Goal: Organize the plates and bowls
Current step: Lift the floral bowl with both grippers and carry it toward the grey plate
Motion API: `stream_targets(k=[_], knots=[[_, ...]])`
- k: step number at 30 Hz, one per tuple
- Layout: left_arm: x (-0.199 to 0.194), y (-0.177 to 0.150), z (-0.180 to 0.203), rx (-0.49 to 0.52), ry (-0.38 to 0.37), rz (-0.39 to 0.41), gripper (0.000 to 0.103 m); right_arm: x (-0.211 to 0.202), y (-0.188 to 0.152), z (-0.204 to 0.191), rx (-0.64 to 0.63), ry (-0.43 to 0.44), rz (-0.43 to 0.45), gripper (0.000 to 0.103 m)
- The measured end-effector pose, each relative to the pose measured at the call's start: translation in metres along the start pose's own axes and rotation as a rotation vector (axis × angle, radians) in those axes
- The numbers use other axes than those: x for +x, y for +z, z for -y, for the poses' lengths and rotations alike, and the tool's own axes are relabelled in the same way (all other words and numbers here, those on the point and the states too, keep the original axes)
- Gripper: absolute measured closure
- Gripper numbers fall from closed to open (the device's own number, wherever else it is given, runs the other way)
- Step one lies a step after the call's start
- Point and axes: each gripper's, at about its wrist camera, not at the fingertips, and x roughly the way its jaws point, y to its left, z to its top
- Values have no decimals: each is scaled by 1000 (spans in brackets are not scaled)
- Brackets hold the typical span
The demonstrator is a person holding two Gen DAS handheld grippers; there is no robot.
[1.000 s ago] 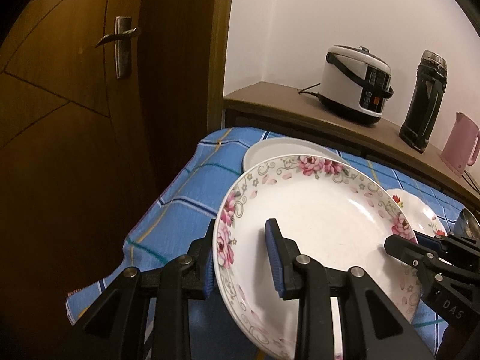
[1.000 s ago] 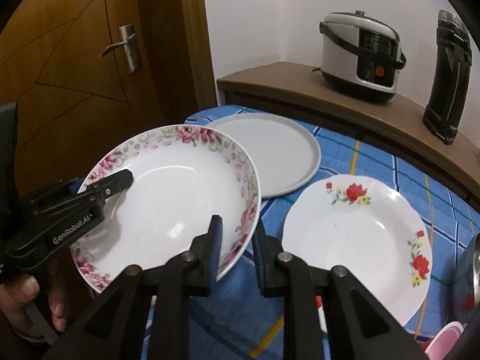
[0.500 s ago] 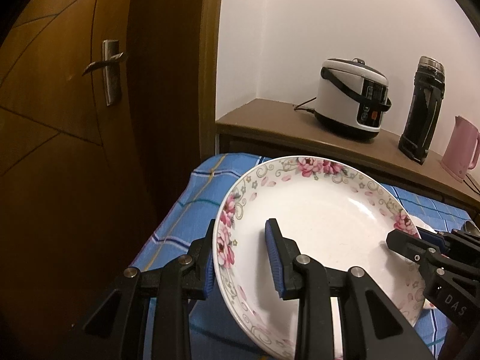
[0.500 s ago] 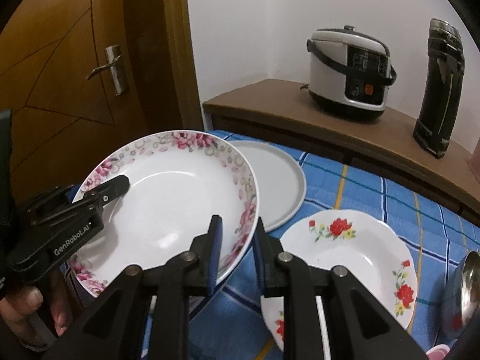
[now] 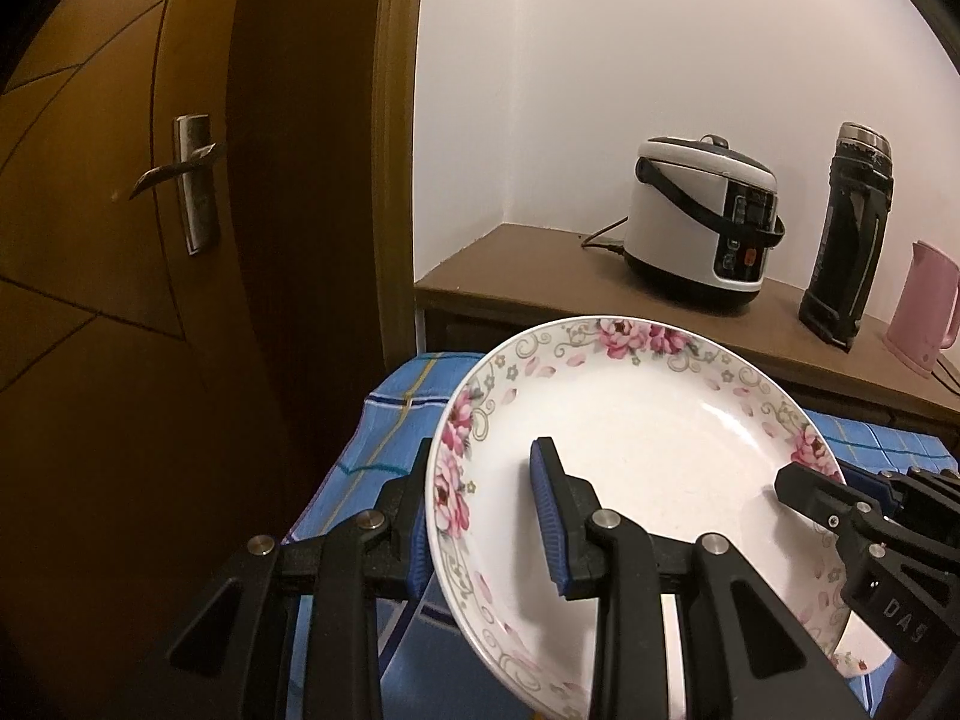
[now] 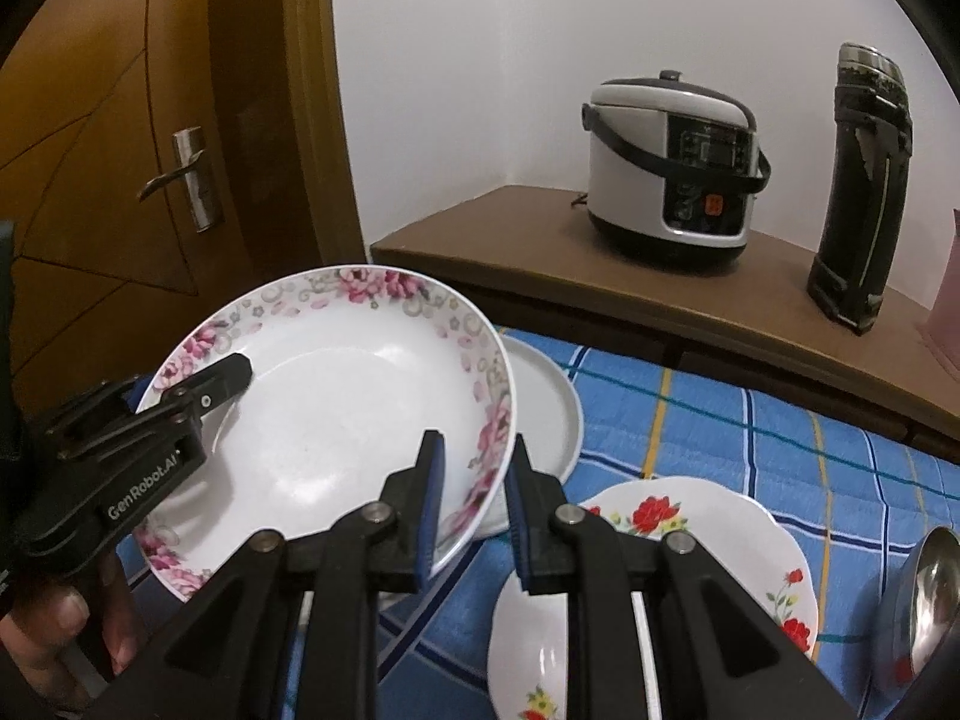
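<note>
The white deep plate with a pink-flower rim [image 6: 336, 420] hangs tilted above the blue checked surface [image 6: 720, 426], both jaws clenched on its rim: left gripper [image 5: 486, 516] one side, right gripper [image 6: 474, 498] opposite. Beneath lie a plain grey round plate [image 6: 552, 414] and a red-flowered white plate [image 6: 708, 534].

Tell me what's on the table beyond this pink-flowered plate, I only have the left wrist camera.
Observer: A plain grey plate lies on the blue cloth, partly hidden behind the pink-flowered plate.
Operator: Anything else down there?
Observer: A white plate with red flowers lies to the right of the grey one.
Operator: Is the right claw properly on the rim?
Observer: Yes, the right claw grips the rim with one finger inside the plate and one outside.
</note>
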Motion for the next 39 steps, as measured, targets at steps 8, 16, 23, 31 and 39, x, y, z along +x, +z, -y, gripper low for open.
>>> stream_targets(k=[8, 16, 23, 31, 39], knots=[[13, 9, 5, 10, -3, 10, 71, 10, 6, 6, 14, -27, 18, 83], [25, 19, 11, 29, -5, 23, 71, 18, 8, 12, 36, -48, 25, 83], [41, 22, 16, 20, -21, 10, 71, 24, 10, 18, 56, -70, 15, 83], [62, 24, 21, 16, -41, -10, 71, 37, 14, 25, 83, -89, -5, 83], [78, 19, 22, 9, -49, -26, 70, 51, 14, 28, 91, -109, -37, 83]])
